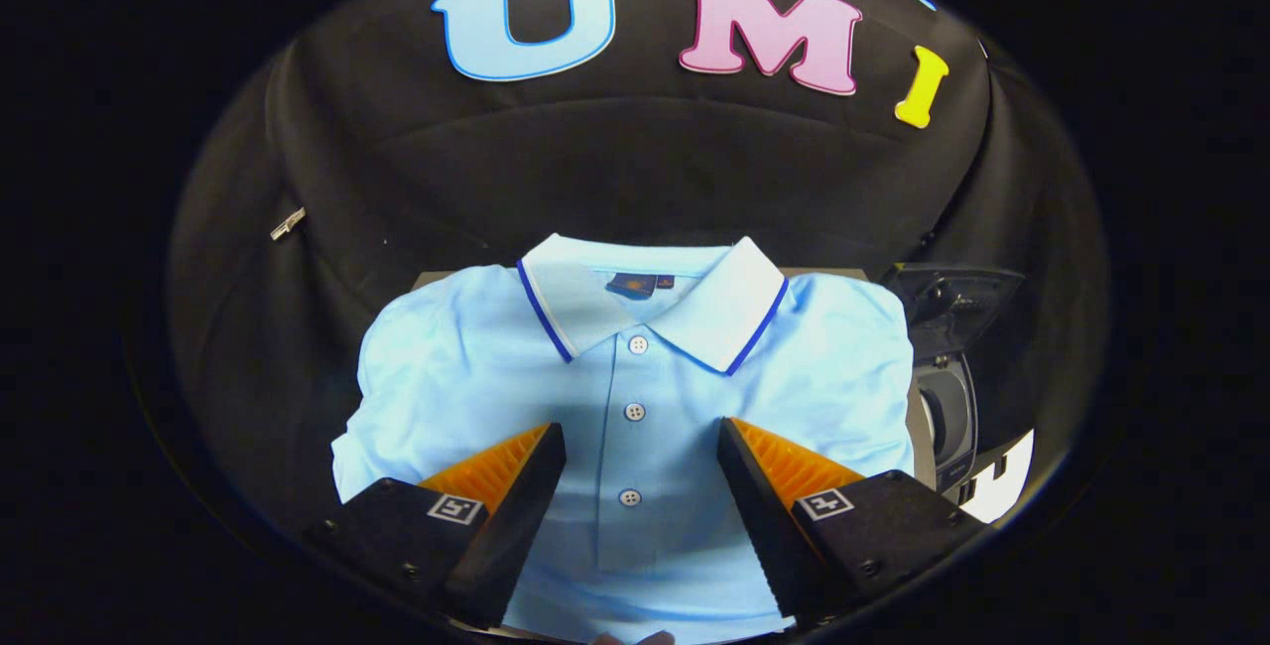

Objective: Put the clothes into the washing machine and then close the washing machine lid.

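A light blue polo shirt [635,397] lies flat on a small table, its white collar with a dark blue edge pointing away from me. My gripper [640,437] hovers over the shirt's lower front, open, with the button placket running between the two fingers. Neither finger presses on the cloth. To the right of the shirt stands the washing machine [948,397], dark grey, its lid [952,293] raised and the drum opening facing up.
The shirt covers nearly all of the table [427,278], whose far edge shows behind the collar. Black cloth walls close in the booth behind and on both sides. A small metal clip [288,222] hangs on the left wall.
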The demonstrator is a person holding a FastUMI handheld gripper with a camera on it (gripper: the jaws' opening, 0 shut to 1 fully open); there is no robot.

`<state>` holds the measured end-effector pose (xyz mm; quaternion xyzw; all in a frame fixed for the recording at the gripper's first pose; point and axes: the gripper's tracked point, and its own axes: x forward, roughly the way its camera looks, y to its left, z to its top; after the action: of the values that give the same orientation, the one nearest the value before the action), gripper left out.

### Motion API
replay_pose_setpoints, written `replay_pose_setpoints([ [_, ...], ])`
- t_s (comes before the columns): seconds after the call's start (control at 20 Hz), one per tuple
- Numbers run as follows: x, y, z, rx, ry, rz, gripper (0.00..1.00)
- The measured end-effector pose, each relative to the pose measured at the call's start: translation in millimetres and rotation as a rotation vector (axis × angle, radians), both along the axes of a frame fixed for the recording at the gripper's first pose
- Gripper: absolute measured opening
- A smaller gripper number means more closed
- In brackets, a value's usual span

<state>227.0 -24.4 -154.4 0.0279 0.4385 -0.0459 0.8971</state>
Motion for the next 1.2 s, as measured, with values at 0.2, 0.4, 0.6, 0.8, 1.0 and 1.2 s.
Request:
replay_pose_setpoints([
  [0.2,-2,-2,-2,-0.003,0.084,-0.016,0.96],
  [0.4,-1,-8,-1,0.014,0.131,-0.035,0.66],
  [0.6,3,-8,0,-0.011,0.118,-0.013,0.44],
  [0.8,5,-7,2,0.015,0.090,-0.042,0.24],
  [1.0,4,-8,2,0.027,0.075,-0.043,0.06],
  [1.2,5,-7,12,-0.022,-0.021,-0.015,0.06],
])
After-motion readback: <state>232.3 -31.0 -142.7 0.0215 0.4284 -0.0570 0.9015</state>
